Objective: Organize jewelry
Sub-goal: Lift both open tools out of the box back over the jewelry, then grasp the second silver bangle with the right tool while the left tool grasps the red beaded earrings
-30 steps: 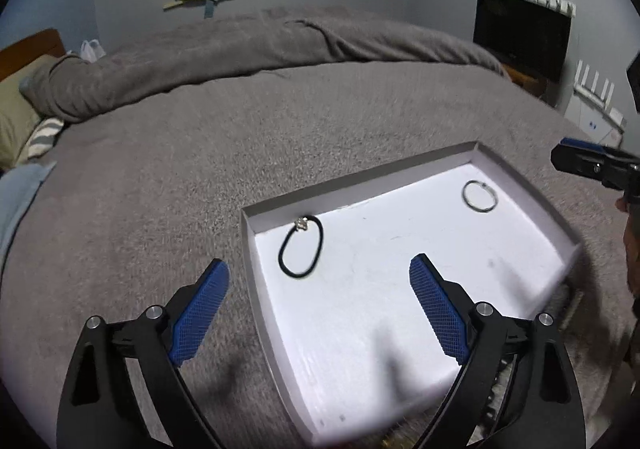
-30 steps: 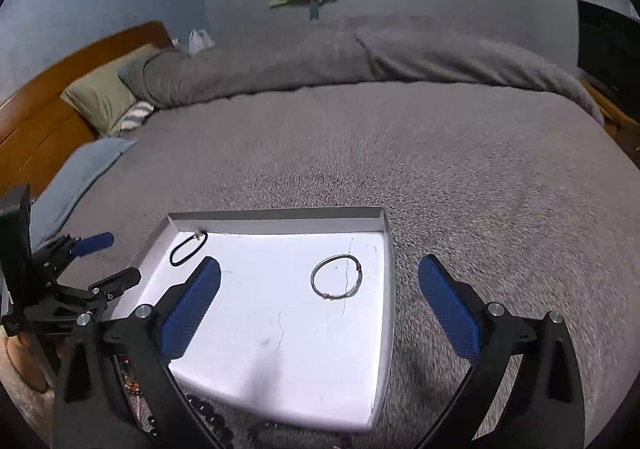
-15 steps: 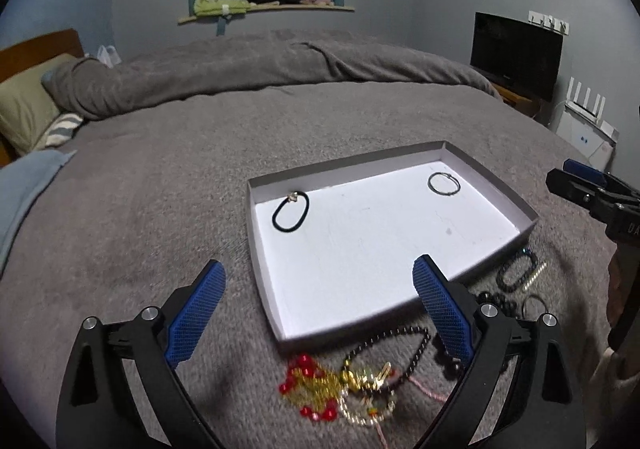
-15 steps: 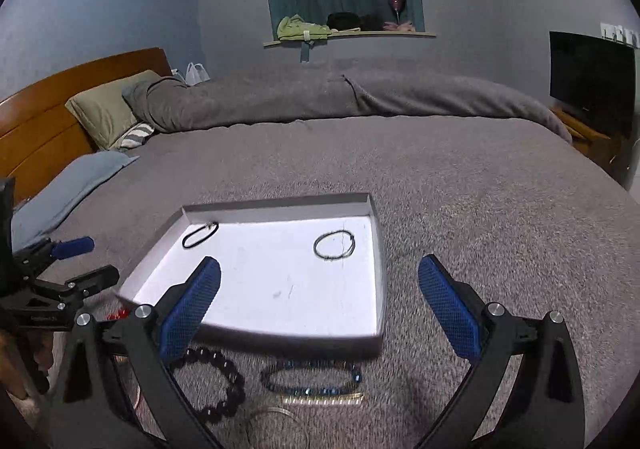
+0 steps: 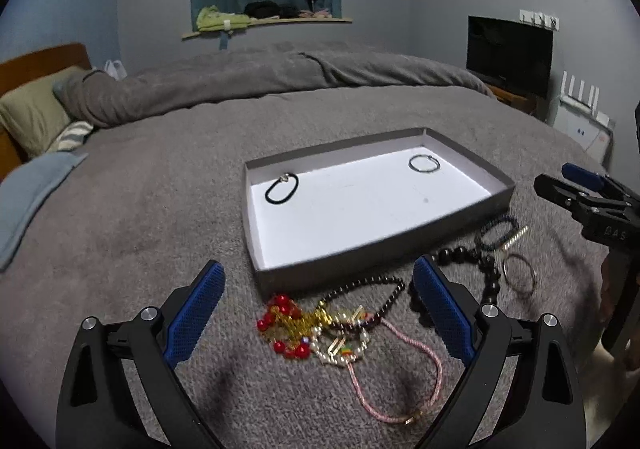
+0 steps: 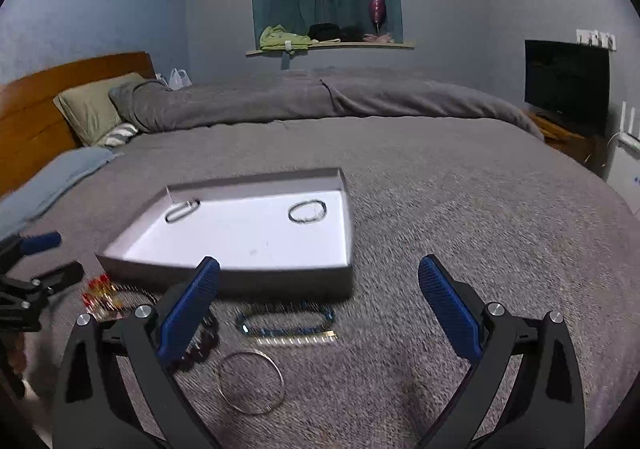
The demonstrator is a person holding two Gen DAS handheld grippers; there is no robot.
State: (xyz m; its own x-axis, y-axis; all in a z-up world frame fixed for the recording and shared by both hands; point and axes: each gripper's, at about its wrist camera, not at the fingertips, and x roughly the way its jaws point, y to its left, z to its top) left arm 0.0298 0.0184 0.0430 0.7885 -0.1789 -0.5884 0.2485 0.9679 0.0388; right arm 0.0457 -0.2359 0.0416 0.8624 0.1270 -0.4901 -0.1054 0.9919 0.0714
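Note:
A shallow grey box with a white floor lies on the bed. Inside are a black hair tie and a thin silver ring bracelet. In front of it lies a heap of jewelry: red and gold beads, a dark bead necklace, a pink cord, a blue bead bracelet, a silver bangle. My left gripper is open above the heap. My right gripper is open above the blue bracelet.
A grey blanket covers the bed. Pillows and a wooden headboard are at the left. A TV stands at the right. A window ledge with clothes is at the back.
Both grippers pulled back and away from the box. The jewelry heap in front of the box came into view. Both stay open and empty.

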